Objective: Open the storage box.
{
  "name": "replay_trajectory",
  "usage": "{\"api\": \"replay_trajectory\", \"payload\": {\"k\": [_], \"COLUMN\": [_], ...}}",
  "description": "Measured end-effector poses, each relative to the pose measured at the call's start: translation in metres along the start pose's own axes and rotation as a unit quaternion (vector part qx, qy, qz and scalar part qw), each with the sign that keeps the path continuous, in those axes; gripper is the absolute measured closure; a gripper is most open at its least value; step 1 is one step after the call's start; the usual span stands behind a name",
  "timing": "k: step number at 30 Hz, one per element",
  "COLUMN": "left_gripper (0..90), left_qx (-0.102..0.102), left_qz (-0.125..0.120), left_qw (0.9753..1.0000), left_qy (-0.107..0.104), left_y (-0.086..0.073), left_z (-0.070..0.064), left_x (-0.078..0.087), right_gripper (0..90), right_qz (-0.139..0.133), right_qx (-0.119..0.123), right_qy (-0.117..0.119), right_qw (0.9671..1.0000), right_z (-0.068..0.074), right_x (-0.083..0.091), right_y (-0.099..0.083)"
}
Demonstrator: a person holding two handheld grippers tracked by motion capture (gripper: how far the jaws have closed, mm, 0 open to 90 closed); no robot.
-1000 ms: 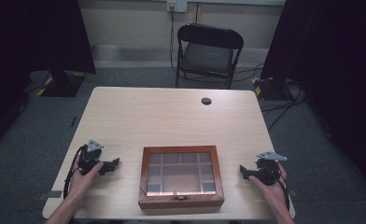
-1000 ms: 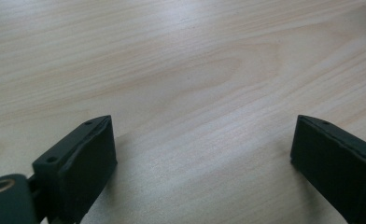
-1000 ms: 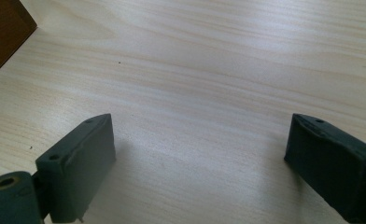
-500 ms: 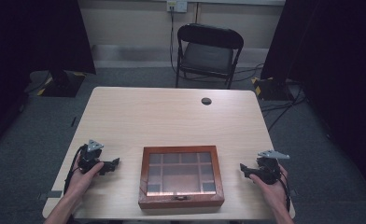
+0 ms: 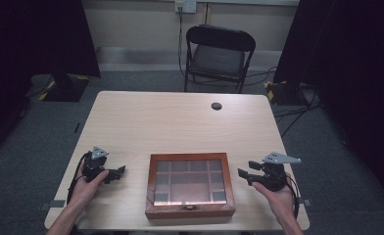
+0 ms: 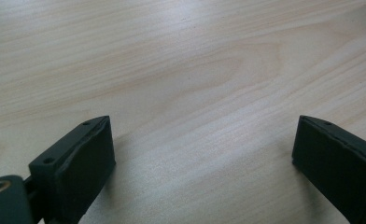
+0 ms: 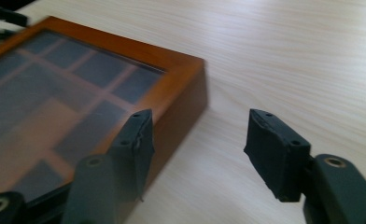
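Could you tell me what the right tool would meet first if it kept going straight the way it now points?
Most likely the wooden box: the right tool, jaws open, points at its right side, with bare table between. In the right gripper view the box's corner lies just ahead.

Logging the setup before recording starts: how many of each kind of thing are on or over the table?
Wooden box with a glass lid: 1
Handheld grippers, left gripper and right gripper, both open: 2
Small dark round thing by the far edge: 1
Total: 4
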State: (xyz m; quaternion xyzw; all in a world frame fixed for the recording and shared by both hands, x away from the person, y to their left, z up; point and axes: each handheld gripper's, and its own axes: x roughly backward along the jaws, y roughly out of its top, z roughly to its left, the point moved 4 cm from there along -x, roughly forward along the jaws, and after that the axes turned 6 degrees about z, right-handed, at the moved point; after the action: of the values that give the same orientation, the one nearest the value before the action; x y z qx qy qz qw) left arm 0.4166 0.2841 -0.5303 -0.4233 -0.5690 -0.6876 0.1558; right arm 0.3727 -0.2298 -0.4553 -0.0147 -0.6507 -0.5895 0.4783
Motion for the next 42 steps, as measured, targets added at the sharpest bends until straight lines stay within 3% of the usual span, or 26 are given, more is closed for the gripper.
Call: {"api": "replay_trajectory", "payload": {"k": [2,5,6,10,12,15,16,17,24,26,29,38,42], "left_gripper": [5.0,5.1,5.0,5.0,5.1,5.0,5.0,5.0,5.0,5.0,5.1,5.1,5.1], "left_qx": [0.0,0.0,0.0,0.0,0.0,0.0,0.0,0.0,0.0,0.0,0.0,0.0,0.0], "left_qz": [0.0,0.0,0.0,0.0,0.0,0.0,0.0,0.0,0.0,0.0,0.0,0.0,0.0], "left_qw": [1.0,1.0,1.0,1.0,1.0,1.0,1.0,1.0,1.0,1.0,1.0,1.0,1.0], "left_qy": [0.0,0.0,0.0,0.0,0.0,0.0,0.0,0.0,0.0,0.0,0.0,0.0,0.0], "left_y": [0.0,0.0,0.0,0.0,0.0,0.0,0.0,0.0,0.0,0.0,0.0,0.0,0.0], "left_z": [0.0,0.0,0.0,0.0,0.0,0.0,0.0,0.0,0.0,0.0,0.0,0.0,0.0], "left_x": [0.0,0.0,0.0,0.0,0.0,0.0,0.0,0.0,0.0,0.0,0.0,0.0,0.0], "right_gripper": [49.1,51.3,55.3,60.1,64.4,66.6,68.7,68.7,75.2,77.0,77.4,79.8,79.9], "right_qz": [-0.004,-0.005,0.0,0.004,0.01,0.013,0.019,0.019,0.042,0.053,0.056,0.08,0.071], "right_qx": [0.026,0.042,0.059,0.074,0.089,0.1,0.109,0.109,0.138,0.146,0.151,0.167,0.16], "right_qy": [0.034,0.053,0.071,0.092,0.113,0.123,0.138,0.138,0.192,0.209,0.214,0.246,0.252], "right_qw": [0.9991,0.9977,0.9957,0.9929,0.9895,0.9873,0.9843,0.9843,0.9706,0.9655,0.9635,0.9513,0.9518], "right_z": [0.017,0.028,0.04,0.053,0.066,0.074,0.082,0.082,0.108,0.117,0.121,0.139,0.141], "right_x": [0.004,0.005,0.003,0.0,-0.003,-0.004,-0.006,-0.006,-0.016,-0.02,-0.023,-0.038,-0.04], "right_y": [0.006,0.009,0.01,0.012,0.014,0.015,0.015,0.015,0.011,0.008,0.006,-0.001,-0.001]}}
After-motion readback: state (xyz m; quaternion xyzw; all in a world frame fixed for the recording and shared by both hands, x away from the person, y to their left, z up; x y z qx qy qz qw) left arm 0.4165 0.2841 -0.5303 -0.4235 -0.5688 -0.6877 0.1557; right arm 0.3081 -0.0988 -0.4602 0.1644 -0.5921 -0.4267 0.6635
